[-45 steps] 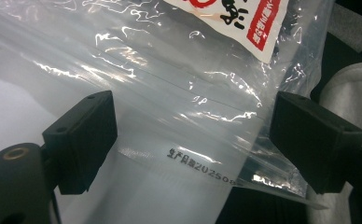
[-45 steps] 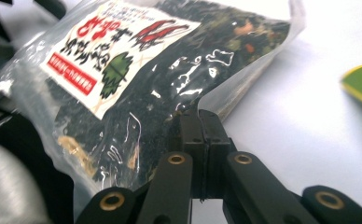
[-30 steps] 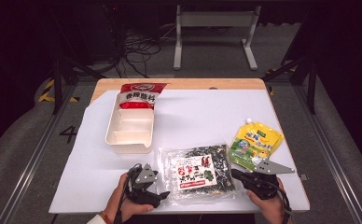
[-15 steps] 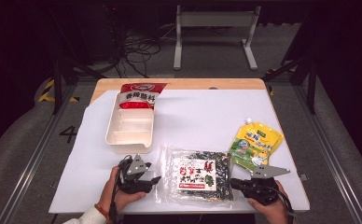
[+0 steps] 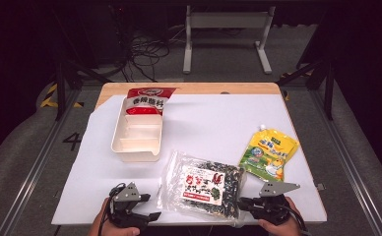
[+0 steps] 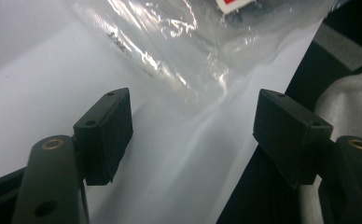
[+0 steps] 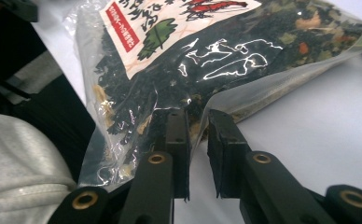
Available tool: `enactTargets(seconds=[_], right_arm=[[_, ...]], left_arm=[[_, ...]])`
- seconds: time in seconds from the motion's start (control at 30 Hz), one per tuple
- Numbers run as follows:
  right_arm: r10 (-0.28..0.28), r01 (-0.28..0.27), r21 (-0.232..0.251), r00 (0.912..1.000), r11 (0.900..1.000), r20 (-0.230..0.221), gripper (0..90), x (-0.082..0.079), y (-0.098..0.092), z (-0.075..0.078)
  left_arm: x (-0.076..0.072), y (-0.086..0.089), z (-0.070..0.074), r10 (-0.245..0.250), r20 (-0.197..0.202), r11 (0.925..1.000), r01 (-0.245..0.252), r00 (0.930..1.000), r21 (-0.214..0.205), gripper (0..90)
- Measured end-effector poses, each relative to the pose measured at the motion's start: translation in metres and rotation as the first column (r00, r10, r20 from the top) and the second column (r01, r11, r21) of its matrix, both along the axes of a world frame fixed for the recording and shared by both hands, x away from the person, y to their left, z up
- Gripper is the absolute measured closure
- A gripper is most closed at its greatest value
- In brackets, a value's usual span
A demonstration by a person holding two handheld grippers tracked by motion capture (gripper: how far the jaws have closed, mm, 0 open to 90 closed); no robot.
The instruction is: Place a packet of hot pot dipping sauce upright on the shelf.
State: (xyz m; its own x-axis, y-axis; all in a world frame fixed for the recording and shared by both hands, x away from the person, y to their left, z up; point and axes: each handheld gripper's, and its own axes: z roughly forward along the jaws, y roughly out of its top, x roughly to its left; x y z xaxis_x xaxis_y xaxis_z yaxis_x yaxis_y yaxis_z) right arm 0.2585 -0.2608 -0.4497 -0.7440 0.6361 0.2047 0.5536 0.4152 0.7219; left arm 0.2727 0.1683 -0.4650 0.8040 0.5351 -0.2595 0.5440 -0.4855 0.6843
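Right tongs [image 7: 198, 154] easing open at seaweed bag [image 7: 207, 60] corner, near table edge [image 5: 189, 220].

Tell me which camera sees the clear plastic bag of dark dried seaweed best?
The high view: the whole clear plastic bag of dark dried seaweed lies flat there, red-and-white label up. The right gripper view shows its lower corner up close. The left gripper view shows just its crinkled clear edge.

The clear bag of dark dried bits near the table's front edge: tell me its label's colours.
White label with red and green print, best in the right gripper view.
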Motion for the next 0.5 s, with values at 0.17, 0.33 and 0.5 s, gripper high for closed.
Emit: enactTargets(seconds=[0.17, 0.33, 0.5], right_arm=[[0.027, -0.027, 0.018, 0.9995, 0.9995, -0.013, 78.2, 0.0, 0.006, -0.003], [0.037, -0.036, 0.021, 0.999, 0.9991, -0.025, 77.8, 0.002, 0.011, -0.004], [0.031, -0.03, 0.023, 0.9993, 0.9993, -0.021, 76.3, 0.003, 0.015, -0.006]], left_arm=[[0.002, -0.004, -0.002, 0.008, -0.012, 0.9997, -0.008, 0.9999, -0.024, 27.8], [0.007, -0.01, -0.003, 0.038, -0.045, 0.9969, -0.041, 0.9982, -0.066, 29.1], [0.012, -0.012, -0.006, 0.095, -0.104, 0.9842, -0.109, 0.99, -0.139, 29.3]])
